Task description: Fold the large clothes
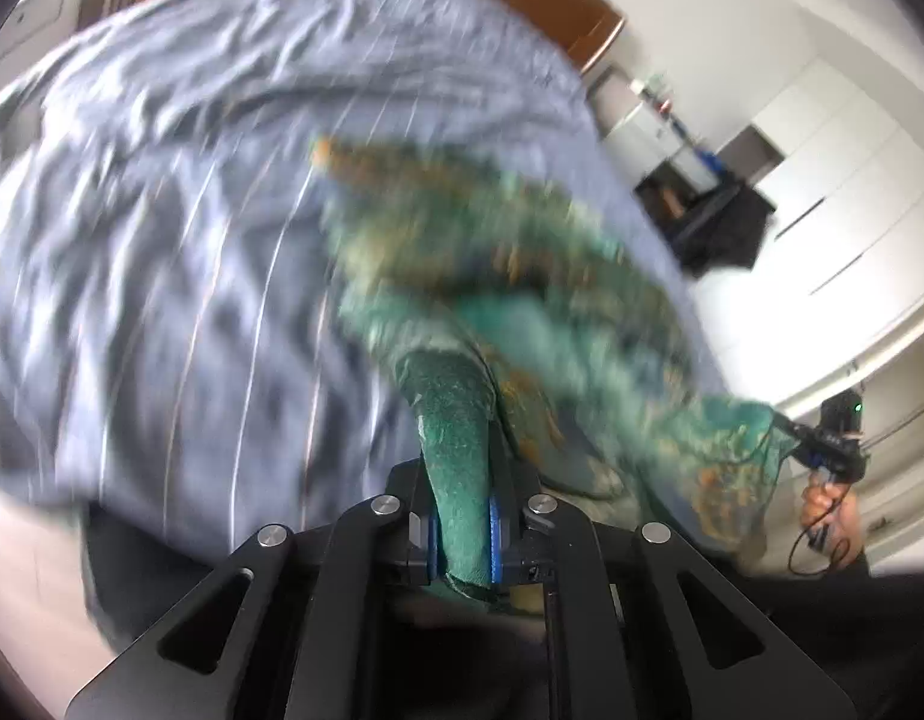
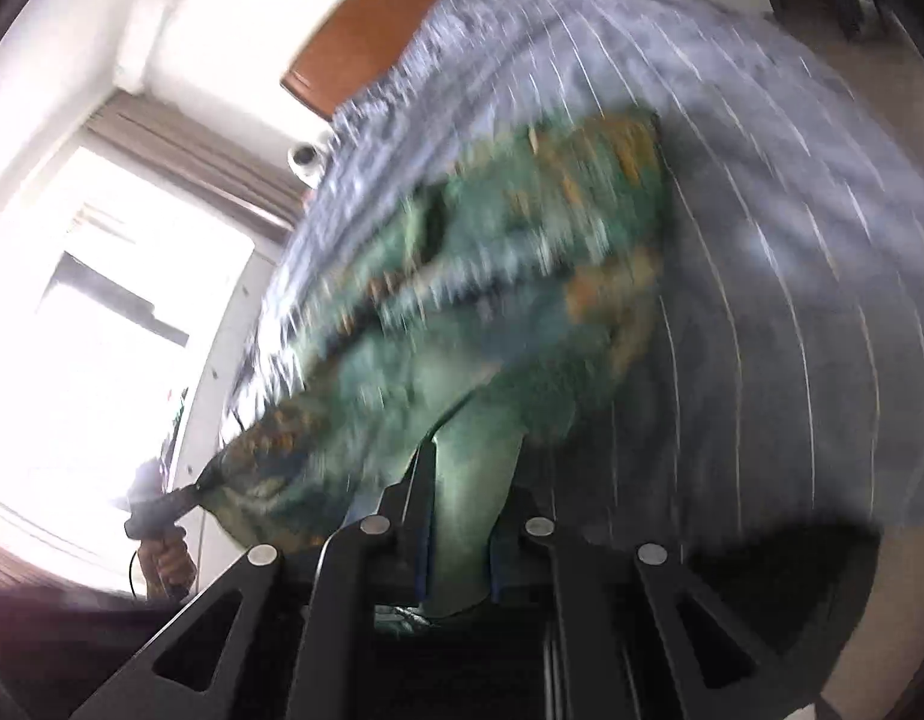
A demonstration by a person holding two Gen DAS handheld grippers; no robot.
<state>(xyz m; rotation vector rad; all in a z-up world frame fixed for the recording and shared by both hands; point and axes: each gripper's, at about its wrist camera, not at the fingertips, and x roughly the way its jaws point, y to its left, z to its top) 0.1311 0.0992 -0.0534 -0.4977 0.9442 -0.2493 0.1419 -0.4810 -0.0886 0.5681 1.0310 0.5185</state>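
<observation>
Garment: a green cloth (image 1: 510,276) with orange and gold pattern, blurred in both views; it hangs spread between the two grippers above the bed, its far end trailing toward 12 o'clock in the left wrist view.
Garment in right wrist view: the same cloth (image 2: 462,312) runs from 6 o'clock up to about 1 o'clock, with one corner stretched out to 8 o'clock.
Left gripper (image 1: 462,531): clamped tight on a bunched fold of the cloth, which comes out between the blue pads at 6 o'clock; also seen at 8 o'clock from the right wrist camera (image 2: 189,489), pinching the cloth's corner.
Right gripper (image 2: 459,540): closed on a fold of the cloth at 6 o'clock; from the left wrist camera it shows at 4 o'clock (image 1: 792,427), gripping the other corner.
Hand (image 1: 822,501): wraps the right gripper's handle at 4 o'clock.
Bed cover (image 1: 162,240): blue-grey with thin pale stripes, creased, beneath the cloth.
Headboard (image 2: 354,42): brown wood, at 11 o'clock in the right wrist view.
Window (image 2: 102,330): bright, at 9 o'clock.
Wardrobe doors (image 1: 834,168): white, at 2 o'clock in the left wrist view.
</observation>
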